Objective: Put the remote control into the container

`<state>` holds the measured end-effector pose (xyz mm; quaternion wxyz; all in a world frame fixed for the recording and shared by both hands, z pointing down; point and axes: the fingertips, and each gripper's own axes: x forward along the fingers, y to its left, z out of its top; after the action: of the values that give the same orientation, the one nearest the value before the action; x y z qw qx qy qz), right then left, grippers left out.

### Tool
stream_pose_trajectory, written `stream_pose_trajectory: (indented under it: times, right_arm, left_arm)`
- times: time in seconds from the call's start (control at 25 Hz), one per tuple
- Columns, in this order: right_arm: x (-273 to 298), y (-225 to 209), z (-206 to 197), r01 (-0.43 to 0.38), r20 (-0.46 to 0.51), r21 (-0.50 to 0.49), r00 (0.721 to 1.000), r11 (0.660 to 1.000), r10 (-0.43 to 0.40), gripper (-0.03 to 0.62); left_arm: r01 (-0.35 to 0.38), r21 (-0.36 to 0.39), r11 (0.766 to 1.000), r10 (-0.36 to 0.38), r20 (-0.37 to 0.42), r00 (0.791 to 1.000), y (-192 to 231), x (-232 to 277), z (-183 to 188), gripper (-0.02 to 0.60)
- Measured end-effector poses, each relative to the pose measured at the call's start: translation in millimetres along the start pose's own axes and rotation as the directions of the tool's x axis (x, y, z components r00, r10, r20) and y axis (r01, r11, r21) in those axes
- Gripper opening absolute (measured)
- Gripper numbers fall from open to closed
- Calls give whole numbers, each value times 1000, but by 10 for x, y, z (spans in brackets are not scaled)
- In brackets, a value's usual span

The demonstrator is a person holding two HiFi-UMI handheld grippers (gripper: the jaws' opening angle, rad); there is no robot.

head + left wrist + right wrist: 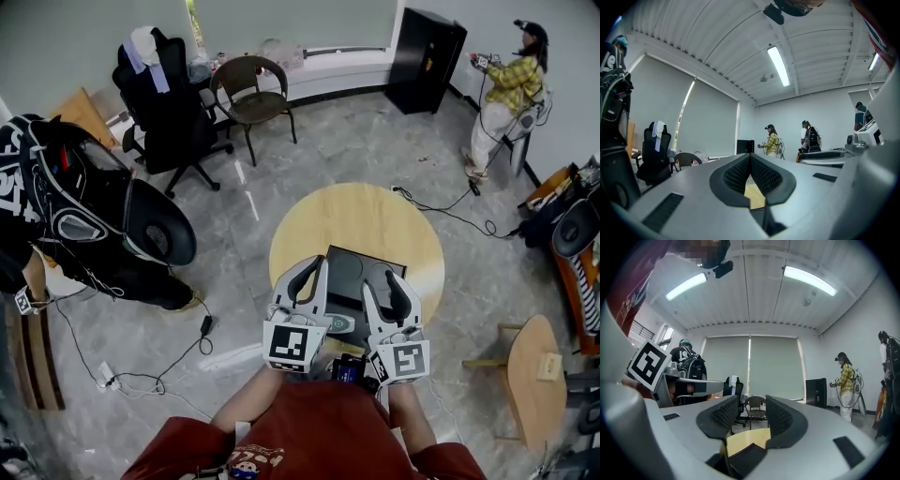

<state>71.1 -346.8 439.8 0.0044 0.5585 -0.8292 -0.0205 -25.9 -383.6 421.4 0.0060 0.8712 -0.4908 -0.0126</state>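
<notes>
A round wooden table [375, 220] carries a black open container [354, 272]. A grey remote control [337, 324] lies at the container's near edge, between my two grippers; I cannot tell if it rests inside or on the rim. My left gripper [314, 266] hovers over the container's left side, its pads touching at the tips and holding nothing [750, 157]. Over the right side my right gripper [387, 275] stands open with a bare gap between its pads [753, 405]. Neither gripper view shows the remote, only table wood and the container's dark edge.
A person in black [66, 206] crouches at the left by a black office chair [169, 103]. A brown chair [251, 94] stands behind, a black cabinet [427, 56] and a person in yellow [511, 84] at the back right. A small wooden side table [530, 375] is right; cables cross the floor.
</notes>
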Motion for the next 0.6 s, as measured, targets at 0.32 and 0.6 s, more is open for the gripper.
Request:
stream_pose_trajectory:
  times: [0.32,0.6]
  right_arm:
    - [56,49,46,-22,-2,-8,1000,1000,22,134]
    - [70,51,29,-39,-16,16,999,999,40,32]
  left_arm:
    - [2,-6,1000,-2,2,1000,25,20,18,15]
    - [3,-4,1000,-3,0,1000,21,30,18,15]
